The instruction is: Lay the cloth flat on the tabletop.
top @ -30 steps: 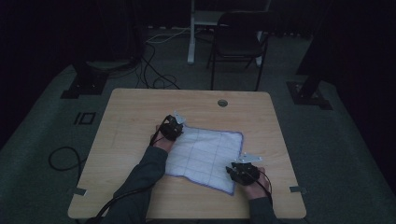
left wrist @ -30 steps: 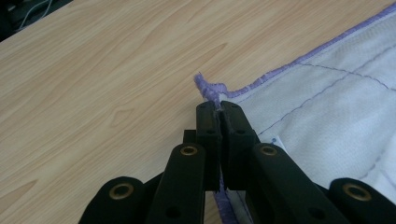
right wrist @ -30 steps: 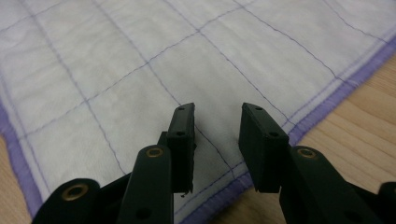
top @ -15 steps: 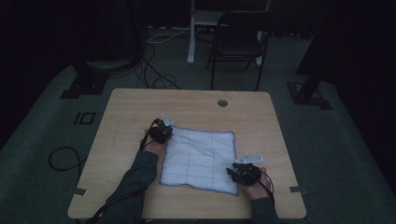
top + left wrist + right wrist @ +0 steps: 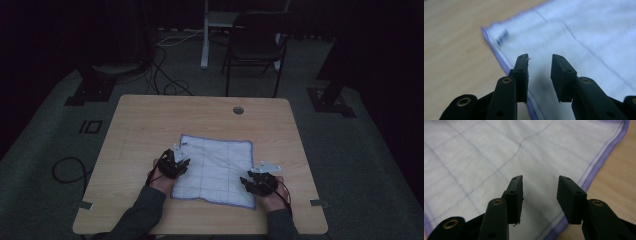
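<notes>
A white cloth (image 5: 215,167) with thin purple grid lines and a purple hem lies spread flat on the wooden table (image 5: 150,120). My left gripper (image 5: 175,162) hovers over the cloth's left edge. In the left gripper view its jaws have just been opening; the gripper (image 5: 539,58) stands open above the hem of the cloth (image 5: 574,37) with nothing between its pads. My right gripper (image 5: 257,182) is at the cloth's near right corner. Its jaws have also just been opening, and the gripper (image 5: 540,180) is open over the cloth (image 5: 486,152), gripping nothing.
A round cable hole (image 5: 238,110) sits near the table's far edge. Behind the table stand a dark chair (image 5: 260,45) and a white post (image 5: 205,35), with cables (image 5: 165,80) on the floor. Bare wood (image 5: 621,177) lies right of the cloth.
My left gripper let go of the cloth's far left corner and moved toward the near edge along the cloth's left side. The cloth went from skewed to lying square. The right gripper stayed put and opened.
</notes>
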